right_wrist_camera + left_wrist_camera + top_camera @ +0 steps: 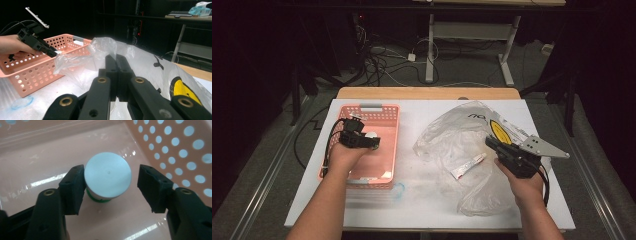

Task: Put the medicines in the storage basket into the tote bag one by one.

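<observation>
A small white-capped jar (108, 178) with a green band at its foot stands upright on the floor of the pink basket (172, 150), at the centre of the left gripper view. The left gripper (107, 188) brackets it: the pad at picture left looks to be touching or just beside the cap's rim, while the pad at picture right stands apart from it with a clear gap. So the jaws are half spread around the jar, not yet pinching it. In the high view the same gripper (371, 142) hangs over the basket (388, 150) at the middle left of the frame, with the jar's white top (371, 134) just visible beside its tip.

Toward the right of the high view lies a crumpled clear plastic bag (452, 135) with a yellow print, and a small white tube (468, 166) rests on the table just below it. The right gripper (490, 142) sits at the bag's right side; in its own view the jaws (116, 72) are pressed together, and whether a fold of the bag is caught between them I cannot tell.

I judge the step in hand to be the grasp on the jar inside the basket. The next move calls for closing the far pad onto the cap evenly, so the jar is not pushed sideways or tipped, then lifting straight up clear of the basket wall
</observation>
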`<state>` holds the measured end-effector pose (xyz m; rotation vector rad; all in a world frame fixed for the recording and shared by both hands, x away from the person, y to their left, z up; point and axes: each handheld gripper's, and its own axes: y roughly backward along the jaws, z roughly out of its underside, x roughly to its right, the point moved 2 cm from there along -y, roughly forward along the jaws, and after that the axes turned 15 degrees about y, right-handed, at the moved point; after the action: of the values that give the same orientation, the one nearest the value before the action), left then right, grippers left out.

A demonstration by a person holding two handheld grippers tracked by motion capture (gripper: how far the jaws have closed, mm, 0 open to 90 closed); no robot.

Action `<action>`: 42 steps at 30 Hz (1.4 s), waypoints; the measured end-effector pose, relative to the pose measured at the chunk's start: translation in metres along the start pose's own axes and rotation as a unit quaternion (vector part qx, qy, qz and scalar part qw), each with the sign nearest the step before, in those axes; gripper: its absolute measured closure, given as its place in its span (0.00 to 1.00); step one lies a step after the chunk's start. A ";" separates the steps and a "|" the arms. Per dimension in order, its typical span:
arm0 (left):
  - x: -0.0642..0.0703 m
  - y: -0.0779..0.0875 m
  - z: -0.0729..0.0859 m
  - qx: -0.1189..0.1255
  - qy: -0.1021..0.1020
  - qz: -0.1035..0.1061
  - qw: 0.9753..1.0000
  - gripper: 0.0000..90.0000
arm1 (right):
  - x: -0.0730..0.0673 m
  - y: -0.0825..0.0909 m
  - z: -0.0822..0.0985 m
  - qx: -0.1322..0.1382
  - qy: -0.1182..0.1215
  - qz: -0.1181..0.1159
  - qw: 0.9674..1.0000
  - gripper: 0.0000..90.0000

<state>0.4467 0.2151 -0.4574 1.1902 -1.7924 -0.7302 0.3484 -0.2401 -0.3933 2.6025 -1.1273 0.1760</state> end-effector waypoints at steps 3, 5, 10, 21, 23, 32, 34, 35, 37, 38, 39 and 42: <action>0.000 0.000 0.000 0.002 -0.001 -0.004 1.000 0.47 | 0.000 0.000 0.000 0.001 0.000 0.000 1.000 1.00; 0.000 0.000 0.001 0.003 -0.003 -0.005 1.000 0.51 | 0.000 0.000 0.000 0.000 0.000 0.000 1.000 1.00; 0.001 -0.001 0.001 0.002 -0.012 -0.010 1.000 0.53 | -0.001 -0.001 0.000 -0.001 0.001 0.000 1.000 1.00; 0.002 -0.009 0.000 -0.006 -0.015 -0.031 0.999 0.43 | -0.001 -0.001 0.001 -0.002 0.000 0.000 1.000 1.00; 0.002 -0.009 -0.001 -0.002 -0.017 -0.027 0.999 0.48 | -0.001 -0.001 0.001 -0.003 0.000 0.000 1.000 1.00; 0.004 -0.009 0.000 0.002 -0.025 -0.032 0.999 0.54 | -0.001 -0.001 0.001 -0.002 0.001 0.000 1.000 1.00; 0.004 -0.008 0.000 0.005 -0.025 -0.031 0.999 0.54 | -0.001 -0.001 0.000 -0.001 0.001 0.000 1.000 1.00; 0.004 -0.007 -0.001 0.006 -0.024 -0.030 0.999 0.54 | -0.001 -0.001 0.000 -0.001 0.002 0.000 1.000 1.00; 0.004 -0.004 -0.001 0.013 -0.022 -0.027 0.999 0.54 | -0.001 0.000 0.000 -0.001 0.000 0.001 1.000 1.00; 0.004 -0.003 -0.001 0.017 -0.021 -0.027 0.999 0.54 | -0.001 0.000 0.000 -0.002 -0.001 0.001 1.000 1.00; 0.004 -0.001 -0.001 0.020 -0.021 -0.026 0.999 0.54 | -0.001 0.000 0.000 -0.002 0.000 0.001 1.000 1.00; 0.004 0.005 -0.001 0.029 -0.020 -0.020 0.999 0.54 | 0.000 0.000 0.001 -0.002 -0.001 0.001 1.000 1.00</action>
<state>0.4448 0.2131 -0.4516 1.2614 -1.8371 -0.7345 0.3482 -0.2399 -0.3939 2.5987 -1.1295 0.1729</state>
